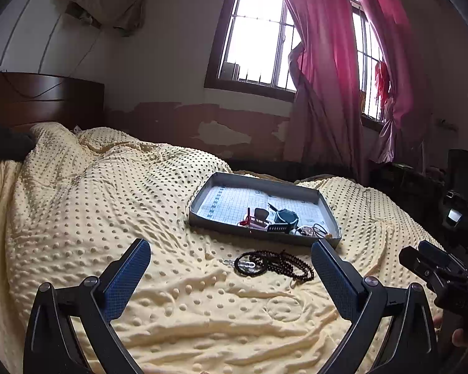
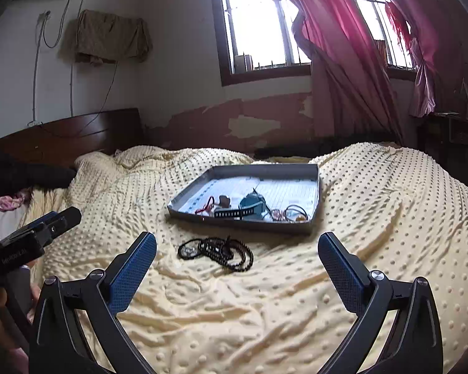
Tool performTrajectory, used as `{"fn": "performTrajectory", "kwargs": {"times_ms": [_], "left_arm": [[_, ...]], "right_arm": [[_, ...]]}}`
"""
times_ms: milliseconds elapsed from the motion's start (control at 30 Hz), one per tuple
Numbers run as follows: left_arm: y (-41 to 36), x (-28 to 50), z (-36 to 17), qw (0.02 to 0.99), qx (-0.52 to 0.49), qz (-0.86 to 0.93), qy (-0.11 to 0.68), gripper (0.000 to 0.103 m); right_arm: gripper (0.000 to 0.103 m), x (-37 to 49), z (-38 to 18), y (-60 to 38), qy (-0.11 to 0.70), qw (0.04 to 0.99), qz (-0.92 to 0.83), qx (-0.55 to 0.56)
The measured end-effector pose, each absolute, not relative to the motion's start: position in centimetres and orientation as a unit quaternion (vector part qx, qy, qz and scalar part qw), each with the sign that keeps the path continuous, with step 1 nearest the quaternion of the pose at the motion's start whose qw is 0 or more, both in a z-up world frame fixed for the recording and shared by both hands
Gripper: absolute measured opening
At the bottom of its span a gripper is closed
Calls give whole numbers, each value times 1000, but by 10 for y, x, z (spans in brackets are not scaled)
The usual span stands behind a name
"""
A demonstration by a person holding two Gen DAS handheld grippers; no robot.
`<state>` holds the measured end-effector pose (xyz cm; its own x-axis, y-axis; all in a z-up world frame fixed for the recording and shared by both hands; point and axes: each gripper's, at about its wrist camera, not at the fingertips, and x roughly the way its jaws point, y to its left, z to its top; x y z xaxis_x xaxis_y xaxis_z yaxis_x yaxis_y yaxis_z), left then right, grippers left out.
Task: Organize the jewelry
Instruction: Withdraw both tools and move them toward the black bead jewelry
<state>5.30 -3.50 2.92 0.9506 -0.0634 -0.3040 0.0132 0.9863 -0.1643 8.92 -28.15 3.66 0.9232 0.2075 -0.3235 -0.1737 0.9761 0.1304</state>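
Left gripper [image 1: 231, 257]: hovering over the blanket [image 1: 109, 218], fingers spread wide and pinching nothing, nearer the camera than the tray [image 1: 199, 198].
Right gripper [image 2: 237, 249]: hovering likewise, fingers spread wide and gripping nothing, also on the near side of the tray.
Bead necklace [image 1: 280, 263]: lying in a dark tangle on the blanket, just in front of the tray's near wall, touching a black ring bracelet [image 1: 248, 266].
Tray: sitting on the blanket, holding a watch [image 1: 285, 216], a red cord [image 1: 245, 221] and thin rings [image 1: 312, 230] bunched toward its near edge.
Window [image 1: 259, 31]: glowing well beyond the tray, pink curtain [image 1: 324, 62] hanging beside it.
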Motion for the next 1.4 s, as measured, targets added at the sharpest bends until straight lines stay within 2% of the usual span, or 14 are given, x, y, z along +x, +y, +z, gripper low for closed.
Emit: {"fn": "performTrajectory", "kwargs": {"times_ms": [300,533,1000,1400], "left_arm": [[-52,50,0,971,-29,0,237,103],[-41,59,-15,958,-56,12,282,103],[-32,68,-18,957,-73,2,281,103],[-36,140,-22,949,-57,-37,309,103]], "right_arm": [[102,91,13,-289,245,967,51,40],[102,111,-13,-282,315,947,59,35],[102,116,-15,-278,323,944,57,34],[102,163,-7,-268,327,942,69,-33]]}}
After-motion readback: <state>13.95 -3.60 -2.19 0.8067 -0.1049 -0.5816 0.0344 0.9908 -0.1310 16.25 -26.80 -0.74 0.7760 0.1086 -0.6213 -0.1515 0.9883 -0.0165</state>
